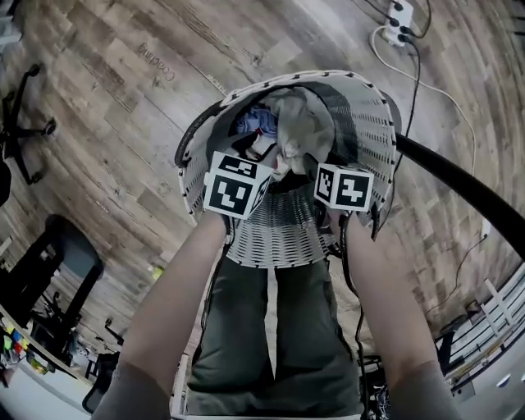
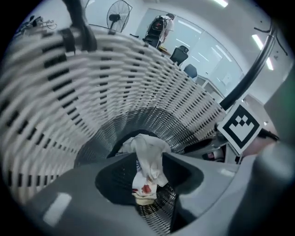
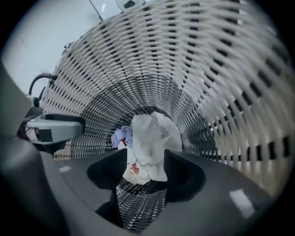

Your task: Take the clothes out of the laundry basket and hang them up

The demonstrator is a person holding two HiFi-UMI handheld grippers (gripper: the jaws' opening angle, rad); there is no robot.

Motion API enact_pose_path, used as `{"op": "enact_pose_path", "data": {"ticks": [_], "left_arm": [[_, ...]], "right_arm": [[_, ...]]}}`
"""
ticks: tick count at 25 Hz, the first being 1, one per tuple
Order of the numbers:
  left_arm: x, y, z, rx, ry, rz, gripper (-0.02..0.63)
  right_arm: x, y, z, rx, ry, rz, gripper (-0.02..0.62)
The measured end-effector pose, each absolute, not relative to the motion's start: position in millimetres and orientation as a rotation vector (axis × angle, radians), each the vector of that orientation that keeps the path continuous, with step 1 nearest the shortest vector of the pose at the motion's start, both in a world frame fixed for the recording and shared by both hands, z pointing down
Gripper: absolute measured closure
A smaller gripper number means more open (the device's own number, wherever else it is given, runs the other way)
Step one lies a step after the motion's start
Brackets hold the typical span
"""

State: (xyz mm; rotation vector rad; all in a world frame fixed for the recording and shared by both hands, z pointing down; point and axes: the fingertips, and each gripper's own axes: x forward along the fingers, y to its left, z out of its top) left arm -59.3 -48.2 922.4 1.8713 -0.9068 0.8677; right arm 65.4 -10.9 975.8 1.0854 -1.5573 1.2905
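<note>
A white woven laundry basket (image 1: 365,123) stands tipped toward me on the wooden floor. A pale white garment (image 1: 299,123) and a blue one (image 1: 256,121) lie inside it. Both grippers reach into the basket, side by side. In the left gripper view, my left gripper (image 2: 147,162) is shut on a fold of white cloth with a red print (image 2: 146,177). In the right gripper view, my right gripper (image 3: 146,159) is shut on the bunched white garment (image 3: 151,138), with the blue cloth (image 3: 120,136) behind it. From the head view only the marker cubes (image 1: 236,185) show; the jaws are hidden beneath them.
A black pole (image 1: 459,184) slants past the basket's right side. A power strip (image 1: 402,15) with a white cable lies on the floor beyond. An office chair base (image 1: 20,123) stands at left and a white rack (image 1: 492,320) at lower right. My legs are just below the basket.
</note>
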Motion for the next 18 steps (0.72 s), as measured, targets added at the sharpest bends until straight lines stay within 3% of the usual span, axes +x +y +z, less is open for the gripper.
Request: {"op": "enact_pose_path", "data": {"ticks": [18], "left_arm": [[-17,-69,1069,1.783,-0.81,0.88,0.415]], "right_arm": [[86,-6,1101,1.544,-1.225,1.708,0.316]]}}
